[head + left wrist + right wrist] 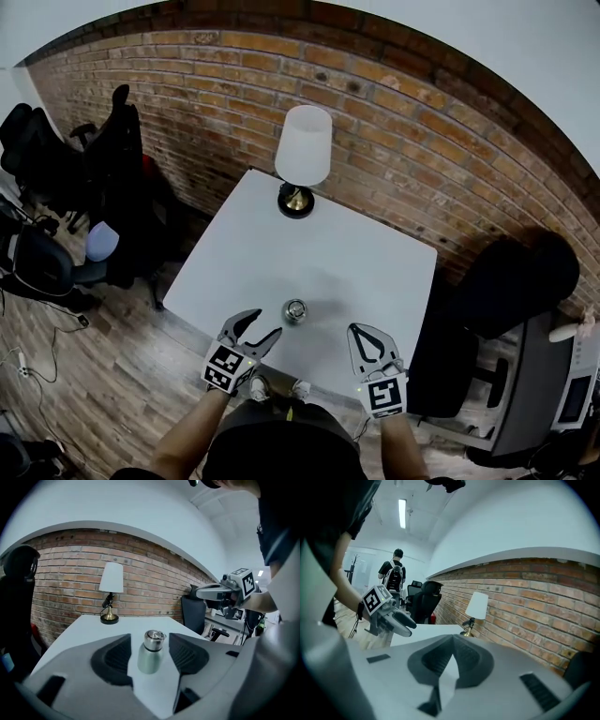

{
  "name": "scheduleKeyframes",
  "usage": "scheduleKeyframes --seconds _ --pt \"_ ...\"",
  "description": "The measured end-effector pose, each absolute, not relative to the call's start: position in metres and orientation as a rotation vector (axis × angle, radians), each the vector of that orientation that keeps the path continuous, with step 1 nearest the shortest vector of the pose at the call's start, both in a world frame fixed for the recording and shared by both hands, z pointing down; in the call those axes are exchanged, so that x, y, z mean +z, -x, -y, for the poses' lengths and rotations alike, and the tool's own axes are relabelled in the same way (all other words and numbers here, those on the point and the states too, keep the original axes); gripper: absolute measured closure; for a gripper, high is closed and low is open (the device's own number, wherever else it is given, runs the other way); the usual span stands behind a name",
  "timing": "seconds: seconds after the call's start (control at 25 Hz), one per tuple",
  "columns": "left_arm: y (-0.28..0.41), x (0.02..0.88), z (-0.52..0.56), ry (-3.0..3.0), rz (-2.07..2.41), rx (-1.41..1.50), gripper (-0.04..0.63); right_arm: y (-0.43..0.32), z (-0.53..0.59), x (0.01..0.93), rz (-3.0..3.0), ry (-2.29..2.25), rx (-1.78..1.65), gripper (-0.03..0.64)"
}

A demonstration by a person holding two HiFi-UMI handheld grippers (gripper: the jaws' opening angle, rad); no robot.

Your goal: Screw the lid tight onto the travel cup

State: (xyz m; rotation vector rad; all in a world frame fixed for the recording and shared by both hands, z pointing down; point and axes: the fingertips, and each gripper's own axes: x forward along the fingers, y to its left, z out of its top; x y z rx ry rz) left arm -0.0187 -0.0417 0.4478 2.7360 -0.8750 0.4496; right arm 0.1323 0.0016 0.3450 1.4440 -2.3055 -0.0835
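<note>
Travel cup (pixel 295 310) upright on the white table (pixel 375 262), lid (pixel 154 638) seated, untouched — left gripper (pixel 265 323) spread, short of it; right gripper (pixel 451 639) closed, empty. Brace the body with the left (squarely, low), then open the right for the lid.

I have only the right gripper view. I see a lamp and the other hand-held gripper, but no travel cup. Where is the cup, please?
Observer: The travel cup stands upright on the white table, near its front edge.
Operator: Is the lid on it?
Observer: Yes, it sits on top; how tight, I cannot tell.
Operator: Does the left hand-held gripper hold it?
Observer: No. Its jaws stand apart, and the cup is beyond them, untouched.
</note>
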Motion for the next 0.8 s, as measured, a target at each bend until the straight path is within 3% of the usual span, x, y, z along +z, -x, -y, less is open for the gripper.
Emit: scheduleKeyframes --seconds 0.08,0.16,0.44,0.8 --pt "0.024 0.436 0.045 -2.744 0.896 0.427 0.456 -0.142 -0.001 0.336 2.291 -1.476 -0.101 0.603" --pt "0.026 0.426 0.048 -2.755 0.907 0.41 0.516 -0.151 -0.002 0.326 2.277 -1.515 -0.109 0.603" --pt "0.03 0.375 0.066 -2.793 0.977 0.289 0.571 -0.185 -0.004 0.298 2.249 -1.685 -0.081 0.603" --pt "0.04 0.255 0.082 -2.969 1.091 0.031 0.571 -0.238 -0.01 0.248 2.24 -1.908 -0.089 0.603"
